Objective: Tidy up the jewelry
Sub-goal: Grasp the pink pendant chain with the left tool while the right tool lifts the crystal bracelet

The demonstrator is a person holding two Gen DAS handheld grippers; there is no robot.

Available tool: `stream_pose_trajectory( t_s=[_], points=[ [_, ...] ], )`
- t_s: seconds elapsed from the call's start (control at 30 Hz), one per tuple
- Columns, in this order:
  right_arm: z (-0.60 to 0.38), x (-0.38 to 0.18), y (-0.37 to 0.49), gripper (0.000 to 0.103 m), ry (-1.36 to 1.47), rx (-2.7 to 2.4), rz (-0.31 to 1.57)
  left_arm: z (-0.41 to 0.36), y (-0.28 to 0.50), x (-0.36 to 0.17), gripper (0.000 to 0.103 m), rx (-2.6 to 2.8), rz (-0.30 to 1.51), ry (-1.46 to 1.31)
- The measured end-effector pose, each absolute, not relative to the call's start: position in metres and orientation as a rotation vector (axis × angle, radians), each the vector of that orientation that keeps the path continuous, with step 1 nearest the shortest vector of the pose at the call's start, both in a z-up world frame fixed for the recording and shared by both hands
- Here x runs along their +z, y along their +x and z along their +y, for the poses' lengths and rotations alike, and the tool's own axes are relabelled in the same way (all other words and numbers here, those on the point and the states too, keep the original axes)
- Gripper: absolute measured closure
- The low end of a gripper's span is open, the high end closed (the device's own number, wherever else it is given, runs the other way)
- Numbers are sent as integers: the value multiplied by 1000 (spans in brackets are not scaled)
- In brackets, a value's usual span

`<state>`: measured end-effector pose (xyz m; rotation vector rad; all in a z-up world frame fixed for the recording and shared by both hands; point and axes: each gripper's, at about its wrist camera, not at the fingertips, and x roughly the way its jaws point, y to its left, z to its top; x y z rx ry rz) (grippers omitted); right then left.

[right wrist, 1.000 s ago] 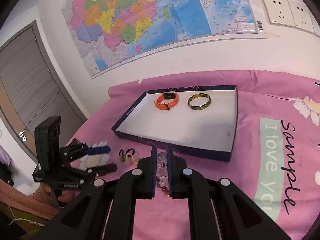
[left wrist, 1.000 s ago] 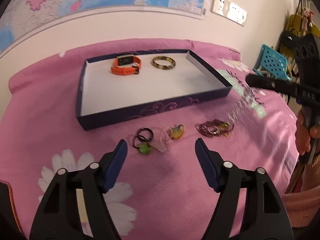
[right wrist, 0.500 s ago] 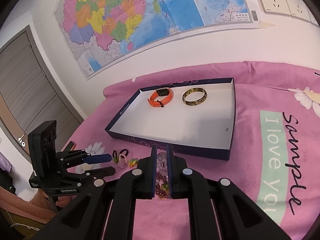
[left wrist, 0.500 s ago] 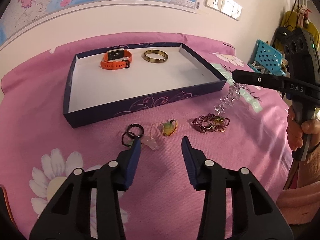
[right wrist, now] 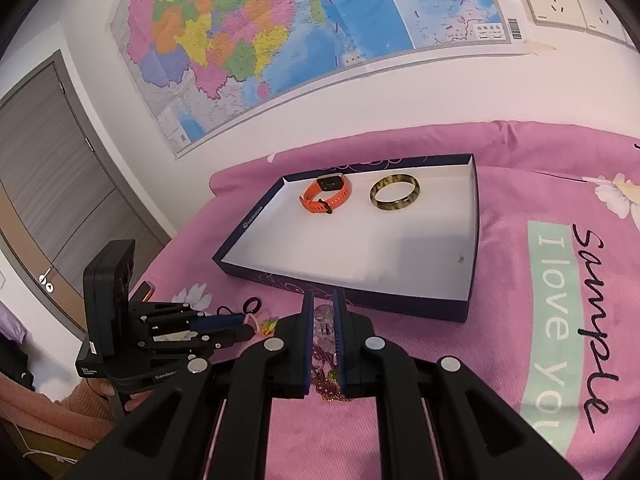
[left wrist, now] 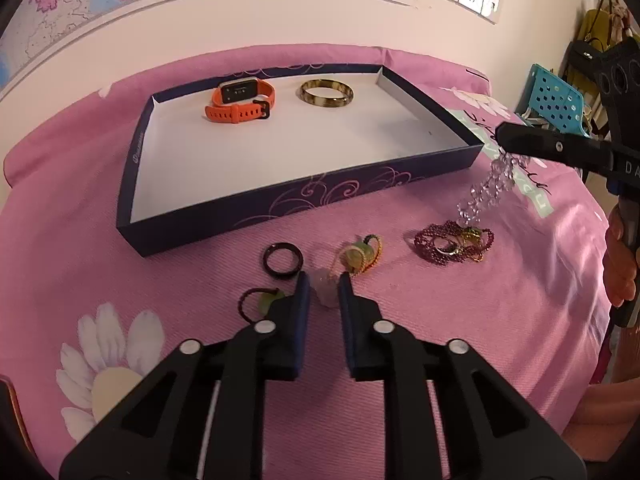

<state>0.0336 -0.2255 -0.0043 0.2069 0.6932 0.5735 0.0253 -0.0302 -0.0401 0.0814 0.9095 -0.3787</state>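
A dark blue tray (left wrist: 280, 204) with a white floor holds an orange watch (left wrist: 240, 102) and a tortoiseshell bangle (left wrist: 326, 95). My left gripper (left wrist: 323, 286) is closed down on a pale pink stone piece (left wrist: 326, 290) lying on the pink bedspread. My right gripper (left wrist: 502, 138) is shut on a clear crystal bead bracelet (left wrist: 486, 188) that hangs above the bedspread, right of the tray; the beads show between its fingers in the right wrist view (right wrist: 323, 322). A black ring (left wrist: 282, 258), a green-stone piece (left wrist: 360, 255) and a purple bead heap (left wrist: 454, 240) lie before the tray.
A black hair tie with a green charm (left wrist: 260, 300) lies left of my left gripper. A blue perforated basket (left wrist: 554, 98) stands at the far right. The wall with a map (right wrist: 280, 32) and sockets is behind the bed. A door (right wrist: 48, 184) is at left.
My left gripper moved forward to the pale pink stone and closed from wide open. My right gripper lifted the crystal bracelet higher and nearer the tray's right corner.
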Motion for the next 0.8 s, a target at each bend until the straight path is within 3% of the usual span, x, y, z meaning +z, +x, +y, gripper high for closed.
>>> stream_pose_trajectory(
  t_s=[0.8],
  points=[
    [-213,34,55,95,157,590,608,-10,34,3,91,-388,814,-7]
  ],
)
